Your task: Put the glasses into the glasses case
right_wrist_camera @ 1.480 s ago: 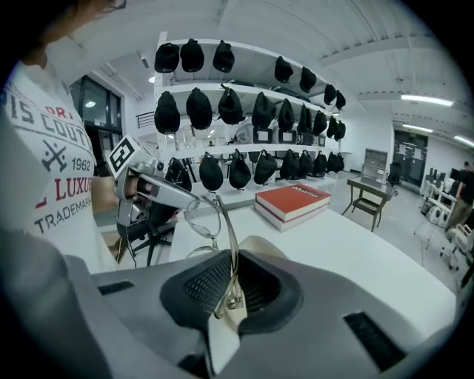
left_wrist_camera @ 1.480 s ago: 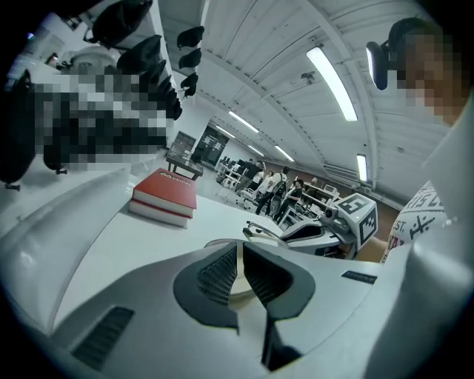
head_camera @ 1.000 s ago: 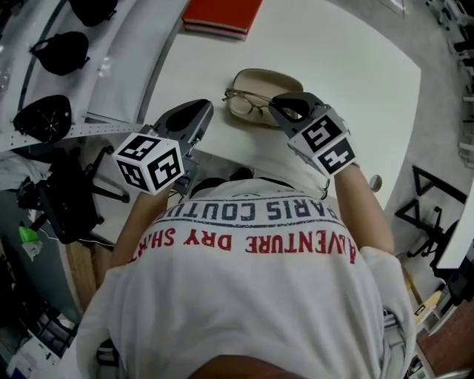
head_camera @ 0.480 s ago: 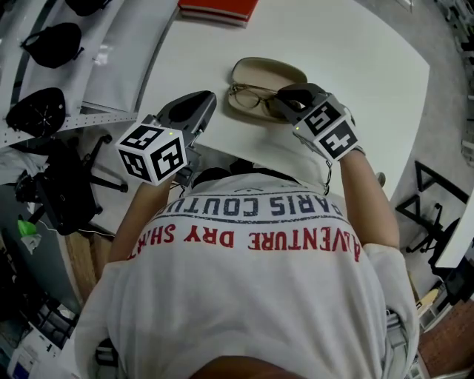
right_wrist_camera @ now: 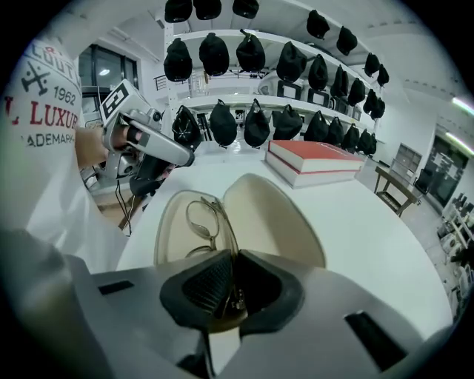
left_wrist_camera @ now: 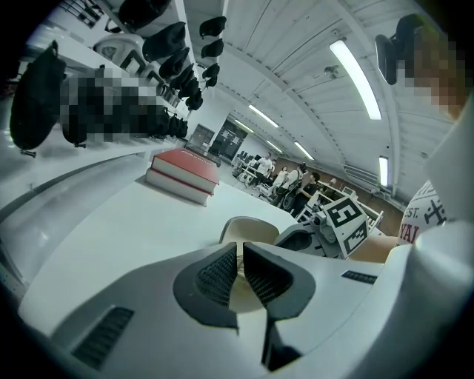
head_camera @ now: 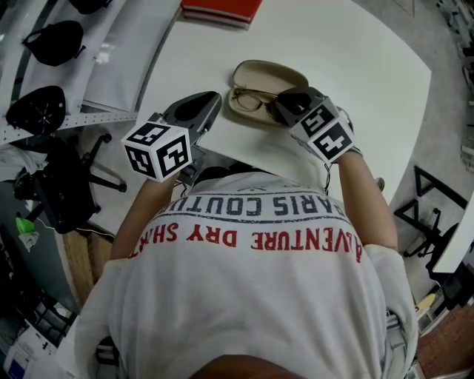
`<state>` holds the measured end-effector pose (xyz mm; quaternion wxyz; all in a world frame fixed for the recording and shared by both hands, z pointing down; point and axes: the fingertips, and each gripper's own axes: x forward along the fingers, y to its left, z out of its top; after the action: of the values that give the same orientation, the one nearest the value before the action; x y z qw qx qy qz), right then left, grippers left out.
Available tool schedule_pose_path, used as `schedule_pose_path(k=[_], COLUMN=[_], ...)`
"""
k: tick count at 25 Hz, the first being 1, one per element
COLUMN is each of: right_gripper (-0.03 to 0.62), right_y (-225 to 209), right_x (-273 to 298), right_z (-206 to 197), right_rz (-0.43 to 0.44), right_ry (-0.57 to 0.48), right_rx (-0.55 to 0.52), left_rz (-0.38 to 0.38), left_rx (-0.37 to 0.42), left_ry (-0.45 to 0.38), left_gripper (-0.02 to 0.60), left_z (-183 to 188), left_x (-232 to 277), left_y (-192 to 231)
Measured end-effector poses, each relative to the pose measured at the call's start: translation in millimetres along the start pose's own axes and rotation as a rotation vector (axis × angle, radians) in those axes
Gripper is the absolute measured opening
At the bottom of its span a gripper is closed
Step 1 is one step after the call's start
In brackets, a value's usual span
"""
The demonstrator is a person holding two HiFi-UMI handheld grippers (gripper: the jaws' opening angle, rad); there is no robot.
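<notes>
The beige glasses case [head_camera: 268, 74] lies open on the white table [head_camera: 355, 74], its lid [right_wrist_camera: 270, 215] folded back. The thin metal-framed glasses [head_camera: 254, 97] lie in the case's lower half [right_wrist_camera: 172, 229], lenses [right_wrist_camera: 201, 217] pointing away from me. My right gripper [head_camera: 281, 105] is at the case's right end, shut on the near end of the glasses [right_wrist_camera: 231, 285]. My left gripper [head_camera: 214, 98] hovers left of the case by the table's near edge, jaws shut with nothing between them [left_wrist_camera: 240, 255]. The case [left_wrist_camera: 248, 228] shows just beyond its tips.
A red book [head_camera: 218, 9] lies at the table's far edge. Shelves with black caps [head_camera: 37, 104] stand to the left, beyond the table [right_wrist_camera: 255, 122]. A tripod and cables [head_camera: 67, 185] sit on the floor at the left. White tabletop stretches right of the case.
My right gripper has come down with the glasses, which now sit lower in the case. The left gripper has sunk slightly and stays beside the case.
</notes>
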<state>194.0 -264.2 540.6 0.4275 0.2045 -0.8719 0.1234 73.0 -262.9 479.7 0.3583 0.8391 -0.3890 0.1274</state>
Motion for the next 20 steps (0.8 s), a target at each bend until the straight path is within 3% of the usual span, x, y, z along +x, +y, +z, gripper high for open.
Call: schedule_pose_path(k=[5,9,12,17,20], right_gripper=[0.048,0.184,0.19,0.179,0.114], right_y=[1,-2,-1,16,26], right_x=[0,-8,-22,-69,-104], right_z=[1,11,19,49,68], right_rz=[0.025,0.007,-0.009,0.034,0.014], right_ry=[-0.011,-0.053,-0.104,-0.318,-0.47], right_rx=[0.025,0.097,0.155,0.339,0.448], left_rz=[-0.007,-0.01,-0.018,-0.07,-0.115], left_rx=[-0.002,-0.005,-0.009,0.029,0.061], left_ry=[-0.001,-0.003,-0.002,-0.005,-0.011], left_gripper=[0.048,0.048,0.048,0.048,0.048], left_z=[0,2,5,21,31], left_x=[0,-9,-17,-31,-43], left_y=[1,3,0,-22,-40])
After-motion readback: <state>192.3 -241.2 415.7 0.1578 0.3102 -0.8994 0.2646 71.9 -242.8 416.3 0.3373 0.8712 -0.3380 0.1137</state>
